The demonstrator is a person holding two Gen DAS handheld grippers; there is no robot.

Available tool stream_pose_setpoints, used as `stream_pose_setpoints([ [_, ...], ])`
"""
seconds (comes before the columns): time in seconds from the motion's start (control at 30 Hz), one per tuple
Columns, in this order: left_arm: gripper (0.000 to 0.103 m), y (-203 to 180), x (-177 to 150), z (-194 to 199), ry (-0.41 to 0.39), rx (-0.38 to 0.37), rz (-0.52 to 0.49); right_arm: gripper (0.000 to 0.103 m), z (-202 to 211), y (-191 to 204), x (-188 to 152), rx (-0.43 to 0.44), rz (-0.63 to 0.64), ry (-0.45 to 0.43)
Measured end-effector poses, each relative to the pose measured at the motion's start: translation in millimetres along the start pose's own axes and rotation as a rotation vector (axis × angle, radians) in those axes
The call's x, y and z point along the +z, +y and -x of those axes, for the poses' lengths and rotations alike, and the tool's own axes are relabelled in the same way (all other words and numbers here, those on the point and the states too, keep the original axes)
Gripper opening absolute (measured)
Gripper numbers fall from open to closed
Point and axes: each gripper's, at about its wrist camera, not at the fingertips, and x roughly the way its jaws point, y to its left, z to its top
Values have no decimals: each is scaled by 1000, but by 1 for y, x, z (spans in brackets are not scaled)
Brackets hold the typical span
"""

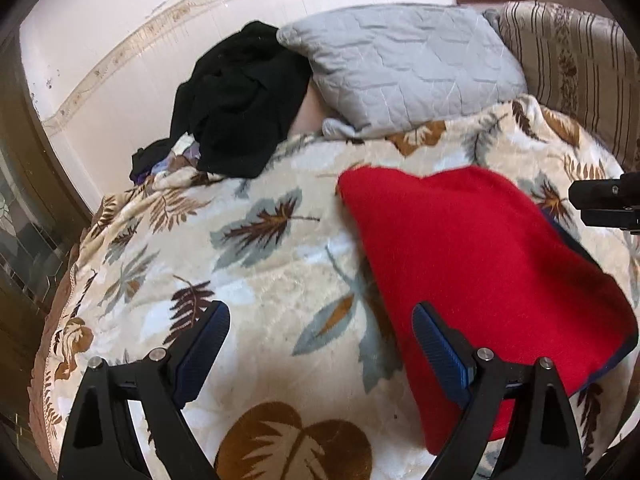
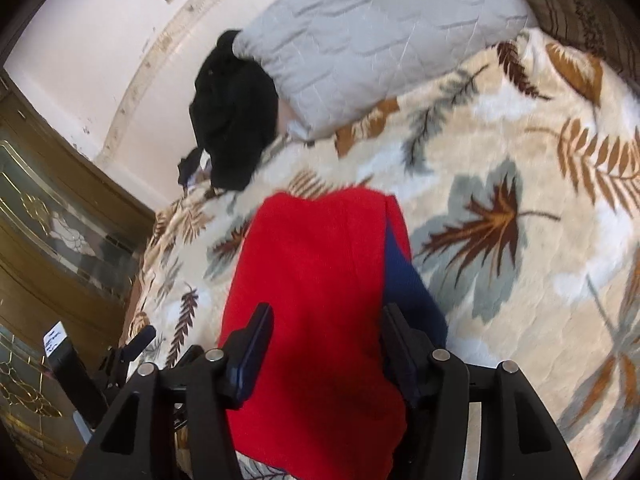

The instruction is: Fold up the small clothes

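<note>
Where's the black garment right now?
In the left wrist view the black garment lies heaped upper left, against the grey pillow, by the wall.

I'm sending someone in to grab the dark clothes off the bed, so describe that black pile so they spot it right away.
Start at the bed's leaf-print blanket and look to its far end by the pale wall. There the black pile sits crumpled beside the grey quilted pillow. It is the only black heap; the red garment lies flat, nearer.

Black tongs [image 1: 320, 320], blue ribbed pads [image 1: 438, 344], silver screws.
</note>
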Motion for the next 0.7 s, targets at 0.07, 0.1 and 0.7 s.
stream_pose_setpoints([
  [0.07, 93, 2, 2, 1, -6, -1, 8, 63, 0, 0, 0, -4, 3, 0],
  [0.1, 93, 2, 2, 1, -2, -5, 14, 64, 2, -3, 0, -10, 3, 3],
  [0.7, 93, -3, 5, -6, 40, -36, 36, 69, 6, -20, 1, -49, -35, 9],
])
